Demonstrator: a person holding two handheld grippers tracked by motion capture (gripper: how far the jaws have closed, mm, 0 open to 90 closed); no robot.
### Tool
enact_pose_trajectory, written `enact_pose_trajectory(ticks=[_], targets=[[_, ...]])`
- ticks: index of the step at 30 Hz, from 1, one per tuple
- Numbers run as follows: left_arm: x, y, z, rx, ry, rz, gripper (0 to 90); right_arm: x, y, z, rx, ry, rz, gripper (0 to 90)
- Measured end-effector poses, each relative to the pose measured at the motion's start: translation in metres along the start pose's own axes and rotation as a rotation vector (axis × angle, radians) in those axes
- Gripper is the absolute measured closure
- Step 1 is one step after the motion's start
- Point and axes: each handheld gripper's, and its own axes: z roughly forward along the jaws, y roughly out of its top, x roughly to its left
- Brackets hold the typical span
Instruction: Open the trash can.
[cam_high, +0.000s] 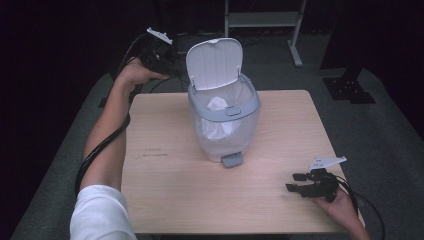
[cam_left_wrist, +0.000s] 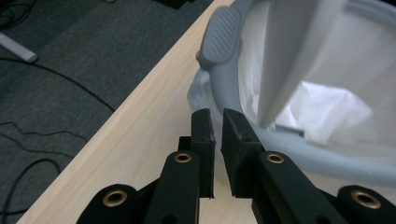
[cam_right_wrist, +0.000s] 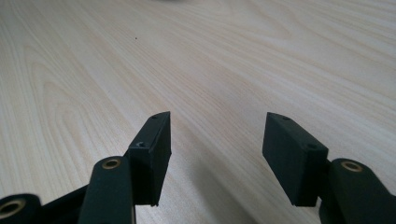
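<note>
A small grey pedal bin (cam_high: 225, 127) with a white liner stands at the middle of the wooden table (cam_high: 165, 170). Its white lid (cam_high: 215, 62) is raised, and the pedal (cam_high: 232, 160) faces me. Crumpled white paper (cam_high: 217, 103) lies inside. My left gripper (cam_high: 175, 65) is held up just left of the lid, behind the table's far edge. In the left gripper view its jaws (cam_left_wrist: 217, 116) are shut with nothing between them, close to the bin's rim (cam_left_wrist: 224, 93) and the lid's edge (cam_left_wrist: 294, 51). My right gripper (cam_high: 291, 182) rests low at the front right, open and empty (cam_right_wrist: 217, 121).
Dark carpet and cables (cam_left_wrist: 56, 84) lie around the table. A metal stand (cam_high: 295, 35) is behind the table, and a dark base (cam_high: 350, 90) stands on the floor at the far right. Bare tabletop (cam_right_wrist: 233, 56) stretches ahead of the right gripper.
</note>
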Motion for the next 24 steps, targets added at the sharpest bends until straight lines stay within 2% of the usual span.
enact_pose_trajectory(ticks=[3, 5, 9, 15, 16, 21, 24], targets=[[0.003, 0.002, 0.004, -0.003, -0.004, -0.001, 82.6, 0.0, 0.0, 0.001, 0.0, 0.004, 0.001, 41.0], [0.006, 0.005, 0.007, -0.028, -0.017, -0.014, 82.5, 0.0, 0.0, 0.002, 0.005, 0.008, 0.003, 41.0], [0.006, 0.009, 0.01, -0.04, -0.023, -0.014, 82.5, 0.0, 0.0, 0.003, 0.008, 0.008, 0.0, 41.0], [0.003, 0.018, 0.014, -0.072, -0.055, 0.009, 82.5, -0.001, 0.0, 0.001, 0.005, 0.006, 0.005, 41.0], [0.001, 0.02, 0.014, -0.081, -0.071, 0.016, 82.4, -0.001, -0.001, 0.001, 0.003, 0.006, 0.007, 41.0], [-0.002, 0.022, 0.014, -0.084, -0.069, 0.024, 82.5, -0.001, -0.001, 0.003, 0.012, 0.01, 0.006, 41.0], [-0.004, 0.022, 0.012, -0.095, -0.086, 0.033, 82.5, 0.0, 0.0, 0.004, 0.015, 0.015, 0.001, 41.0]])
